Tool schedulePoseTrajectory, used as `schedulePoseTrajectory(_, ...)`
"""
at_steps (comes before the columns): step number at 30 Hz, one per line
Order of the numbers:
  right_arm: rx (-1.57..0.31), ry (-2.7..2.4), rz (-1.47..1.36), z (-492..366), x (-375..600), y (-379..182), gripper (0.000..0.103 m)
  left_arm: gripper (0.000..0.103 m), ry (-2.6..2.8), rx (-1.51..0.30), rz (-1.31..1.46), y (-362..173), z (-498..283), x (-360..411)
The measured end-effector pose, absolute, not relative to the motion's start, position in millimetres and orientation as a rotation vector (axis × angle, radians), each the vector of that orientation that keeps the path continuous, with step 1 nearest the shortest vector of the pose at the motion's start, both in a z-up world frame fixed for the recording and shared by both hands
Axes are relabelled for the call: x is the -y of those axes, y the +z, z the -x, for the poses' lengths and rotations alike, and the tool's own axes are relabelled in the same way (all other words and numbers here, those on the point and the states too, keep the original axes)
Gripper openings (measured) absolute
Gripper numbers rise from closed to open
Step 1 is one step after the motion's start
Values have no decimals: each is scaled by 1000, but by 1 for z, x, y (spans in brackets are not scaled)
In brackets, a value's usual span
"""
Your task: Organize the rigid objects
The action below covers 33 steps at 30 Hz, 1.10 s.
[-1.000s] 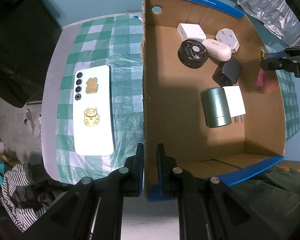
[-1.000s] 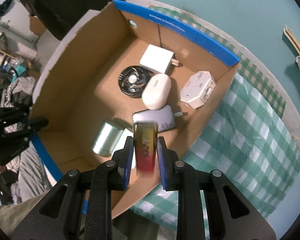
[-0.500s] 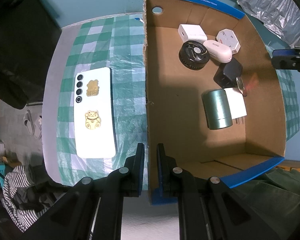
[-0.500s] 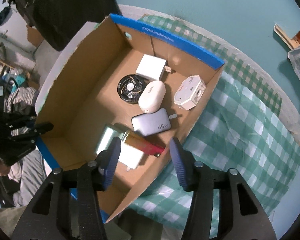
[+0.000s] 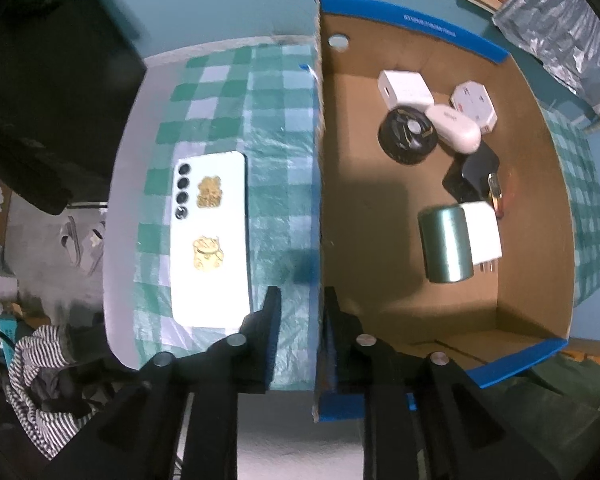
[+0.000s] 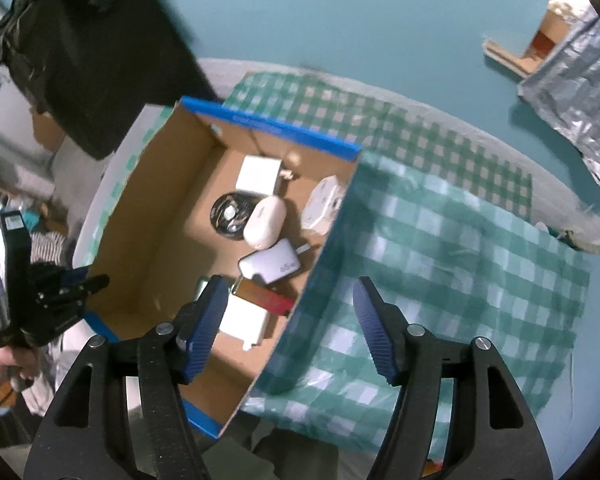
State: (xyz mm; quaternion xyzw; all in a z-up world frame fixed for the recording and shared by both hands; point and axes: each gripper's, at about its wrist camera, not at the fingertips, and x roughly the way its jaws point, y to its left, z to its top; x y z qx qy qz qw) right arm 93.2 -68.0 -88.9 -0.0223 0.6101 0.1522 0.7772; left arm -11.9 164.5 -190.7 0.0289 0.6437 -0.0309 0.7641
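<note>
An open cardboard box (image 5: 532,160) with a blue rim stands on the checked cloth. Inside lie a white cube charger (image 5: 406,88), a black round fan (image 5: 406,136), a white oval case (image 5: 454,128), a grey adapter (image 6: 270,266), a green cylinder (image 5: 446,244) and an amber-red stick (image 6: 264,295), which rests beside a white plug (image 5: 482,232). My left gripper (image 5: 302,294) straddles the box's left wall, jaws opening, left pad off the cardboard. My right gripper (image 6: 290,284) hovers over the box's right wall, jaws opening, nothing between them. A white phone (image 5: 210,236) lies on the cloth.
A white hexagonal device (image 5: 474,106) sits in the box's far corner. Striped clothing (image 5: 36,376) and a dark mass (image 5: 40,80) lie off the table's left. Silver foil wrap (image 6: 576,80) is on the teal floor. A hand (image 6: 4,360) holds the left gripper.
My right gripper let go of the amber-red stick, which dropped into the box, then rose with its jaws spreading wide. My left jaws parted slightly from the box wall.
</note>
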Motion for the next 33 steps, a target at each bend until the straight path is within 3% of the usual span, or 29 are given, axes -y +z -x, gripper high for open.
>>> schedulePoseTrajectory(7, -1249, 238, -18, -87, 96, -58, 70, 43, -20, -1325, -45, -161, 1, -165)
schedulePoseTrajectory(14, -1169, 146, -38, -80, 121, -36, 70, 76, -17, -1164, -20, -100, -8, -148)
schedulePoseTrajectory(20, -1085, 85, -56, -73, 144, -15, 70, 82, -34, -1046, -57, -52, -14, -121)
schedulePoseTrajectory(27, -999, 17, -21, -64, 160, 9, 70, 98, -69, -983, -156, -19, -17, -81)
schedulePoseTrajectory(33, -969, -33, 17, -60, 169, 18, 70, 101, -79, -961, -191, -6, -17, -59)
